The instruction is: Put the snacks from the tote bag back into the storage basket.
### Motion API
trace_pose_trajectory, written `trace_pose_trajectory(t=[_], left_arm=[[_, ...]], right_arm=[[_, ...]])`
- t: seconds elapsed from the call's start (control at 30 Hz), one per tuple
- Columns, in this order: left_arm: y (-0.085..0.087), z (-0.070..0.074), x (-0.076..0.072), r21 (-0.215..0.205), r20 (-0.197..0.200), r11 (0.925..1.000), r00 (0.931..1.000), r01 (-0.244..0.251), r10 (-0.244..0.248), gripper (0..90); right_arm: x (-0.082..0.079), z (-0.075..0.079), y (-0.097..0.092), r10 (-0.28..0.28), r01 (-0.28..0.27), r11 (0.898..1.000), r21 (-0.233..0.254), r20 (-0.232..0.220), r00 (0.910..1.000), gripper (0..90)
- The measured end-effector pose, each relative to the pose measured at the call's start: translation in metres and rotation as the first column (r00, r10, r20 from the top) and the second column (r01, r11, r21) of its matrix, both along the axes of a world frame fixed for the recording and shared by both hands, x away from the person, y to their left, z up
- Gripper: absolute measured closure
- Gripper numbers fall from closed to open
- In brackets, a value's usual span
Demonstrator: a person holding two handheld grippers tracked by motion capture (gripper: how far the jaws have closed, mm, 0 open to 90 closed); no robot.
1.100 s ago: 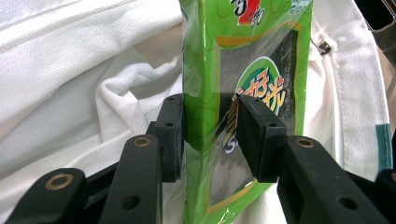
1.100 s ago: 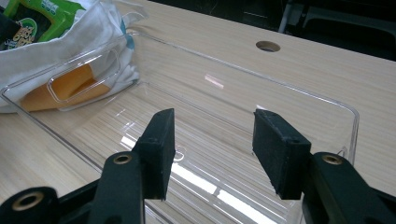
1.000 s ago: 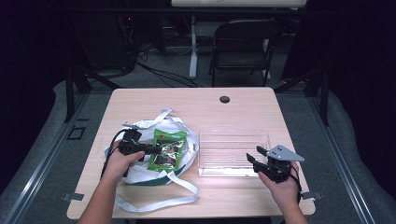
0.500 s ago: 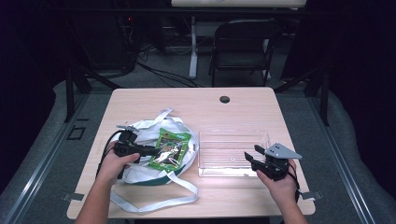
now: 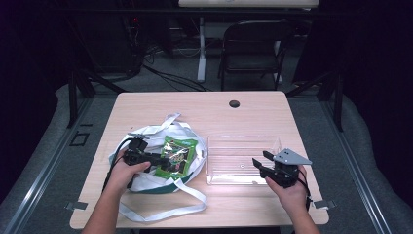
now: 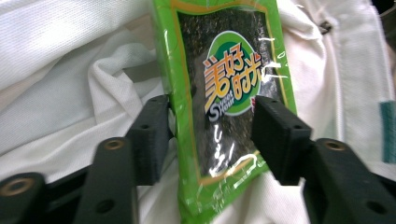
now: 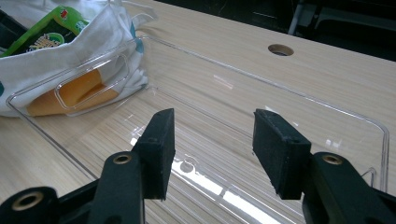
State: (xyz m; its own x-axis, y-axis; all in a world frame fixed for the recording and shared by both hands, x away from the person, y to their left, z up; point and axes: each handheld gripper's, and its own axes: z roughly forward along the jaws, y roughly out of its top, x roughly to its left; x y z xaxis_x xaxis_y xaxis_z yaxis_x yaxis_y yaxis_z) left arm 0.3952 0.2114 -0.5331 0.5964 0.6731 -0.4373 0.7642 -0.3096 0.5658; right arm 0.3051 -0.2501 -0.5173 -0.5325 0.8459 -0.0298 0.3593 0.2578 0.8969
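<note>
Wooden desk, with a round cable hole near the far edge. White cloth bag spread over the left half, long straps trailing toward the near edge. Clear plastic tray to the right of it, touching the bag's side in the right gripper view.

Green snack packet lying flat on top of the bag. Probably light, thin and crinkly, with slick film and brittle sheets inside; best pinched by a sealed edge rather than across the middle.

Left gripper straddling the packet's lower end, jaws just opened, pads standing off both edges, nothing gripped. Right gripper poised over the tray's near wall, jaws wide apart around nothing.

Round logo on the packet: orange Chinese characters, and below them white lettering too warped to read with certainty.
</note>
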Motion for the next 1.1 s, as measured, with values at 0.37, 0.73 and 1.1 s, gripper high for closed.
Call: trace_pose_trajectory(t=[0.37, 0.73, 1.1], left_arm=[[-0.01, -0.007, 0.018, -0.054, -0.024, 0.9984, 0.9996, -0.015, 0.014, 39.5], [-0.011, -0.005, 0.022, -0.099, -0.029, 0.9949, 0.9994, 0.017, -0.02, 45.1], [0.0, 0.007, 0.012, -0.117, 0.003, 0.9904, 0.9973, 0.073, -0.073, 57.8]], right_arm=[[-0.007, 0.001, -0.003, -0.012, 0.012, 1.0, -0.005, 0.01, 0.9999, 48.8], [-0.01, 0.001, -0.006, -0.022, 0.022, 1.0, -0.002, 0.016, 0.9996, 48.8], [-0.01, 0.002, -0.006, -0.023, 0.023, 1.0, 0.004, 0.015, 0.9996, 48.8]])
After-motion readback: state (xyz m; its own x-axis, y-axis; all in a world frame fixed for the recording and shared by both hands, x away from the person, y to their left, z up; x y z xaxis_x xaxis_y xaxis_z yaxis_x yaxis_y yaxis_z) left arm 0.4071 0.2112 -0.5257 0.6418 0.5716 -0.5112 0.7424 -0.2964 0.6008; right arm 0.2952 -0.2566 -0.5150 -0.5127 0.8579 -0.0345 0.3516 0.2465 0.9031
